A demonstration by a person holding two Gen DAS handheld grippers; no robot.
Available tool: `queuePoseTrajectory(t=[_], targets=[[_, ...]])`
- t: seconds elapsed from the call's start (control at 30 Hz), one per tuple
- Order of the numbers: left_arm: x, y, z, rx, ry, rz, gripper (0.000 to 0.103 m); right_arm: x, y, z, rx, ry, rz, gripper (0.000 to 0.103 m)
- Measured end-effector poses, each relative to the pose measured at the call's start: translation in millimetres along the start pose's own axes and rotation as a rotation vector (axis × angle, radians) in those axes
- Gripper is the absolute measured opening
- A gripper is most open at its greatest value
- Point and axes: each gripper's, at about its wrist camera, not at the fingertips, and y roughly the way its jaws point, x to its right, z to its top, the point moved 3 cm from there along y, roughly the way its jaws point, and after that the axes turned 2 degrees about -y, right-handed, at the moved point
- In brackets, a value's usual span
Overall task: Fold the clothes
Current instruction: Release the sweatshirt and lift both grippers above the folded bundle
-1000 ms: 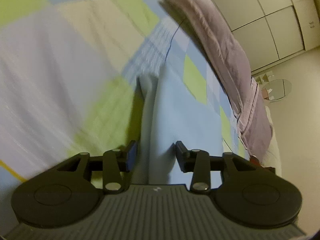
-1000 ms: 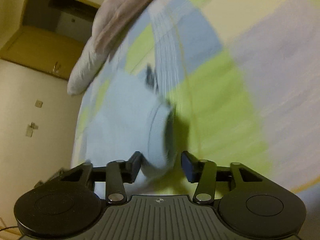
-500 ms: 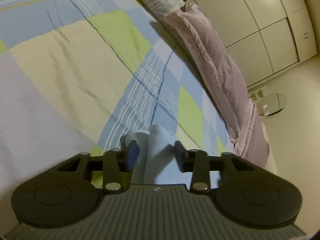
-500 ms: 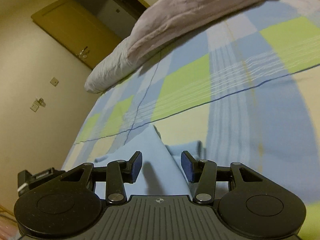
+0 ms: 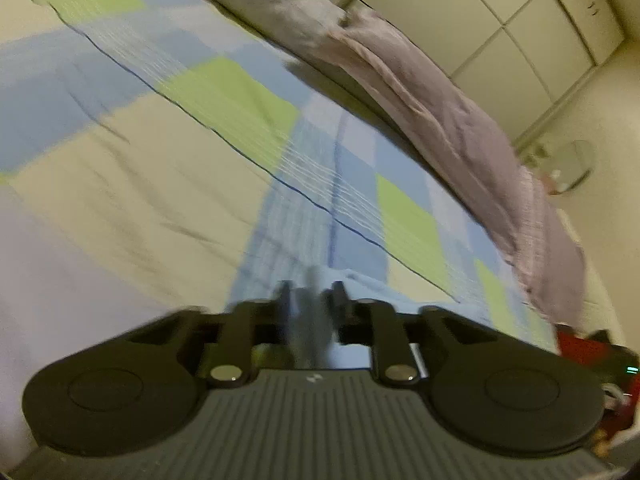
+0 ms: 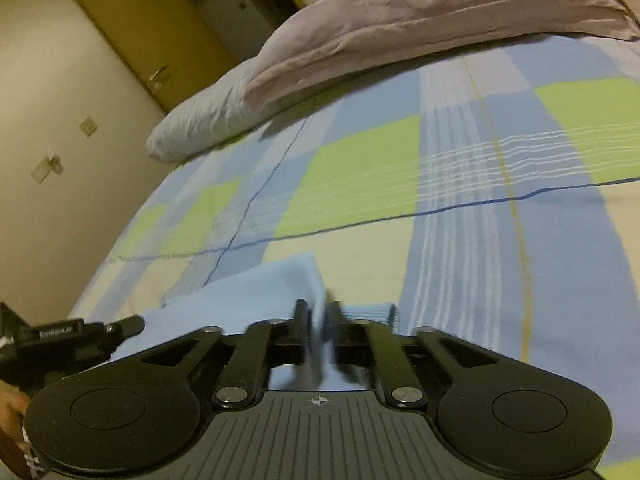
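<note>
Blue garment (image 6: pixel 256 312) between both fingers, opening; door (image 6: pixel 148 28) right view only.

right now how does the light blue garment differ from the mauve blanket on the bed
The light blue garment is smooth and pale blue; the mauve blanket is crinkled and dusky purple.

The garment lies near the cameras, with a fold of it between the fingers of the left gripper and of the right gripper, both now opening. The blanket lies bunched along the far edge, untouched.

The garment looks thin, the blanket bulky.

Both rest on the checked bedsheet.
</note>
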Motion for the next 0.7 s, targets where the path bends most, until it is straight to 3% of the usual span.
queuePoseTrajectory(t=[0.03,0.17,0.3,0.37,0.4,0.5,0.57,0.63,0.7], targets=[[3,-13,0,0.018,0.006,0.007,0.023,0,-12,2,0.03,-0.001,-0.03,0.045],[34,-74,-25,0.051,0.103,-0.033,0.017,-21,-80,-12,0.122,-0.077,-0.077,0.045],[65,-90,-74,-0.021,0.248,0.01,0.017,-52,-126,-64,0.113,-0.187,-0.115,0.041],[69,-81,-99,-0.073,0.29,0.047,0.017,-57,-123,-88,0.059,-0.219,-0.128,0.033],[66,-73,-108,-0.084,0.311,0.083,0.012,-58,-116,-100,0.019,-0.243,-0.153,0.03],[59,-71,-108,-0.07,0.276,0.115,0.003,-41,-102,-120,-0.024,-0.251,-0.244,0.028],[60,-87,-101,-0.066,0.236,0.137,0.003,-34,-105,-118,-0.042,-0.212,-0.262,0.029],[73,-108,-104,-0.035,0.268,0.177,0.003,-38,-122,-113,-0.015,-0.193,-0.25,0.029],[83,-124,-113,-0.02,0.284,0.197,0.015,-50,-139,-112,0.033,-0.208,-0.234,0.029]])
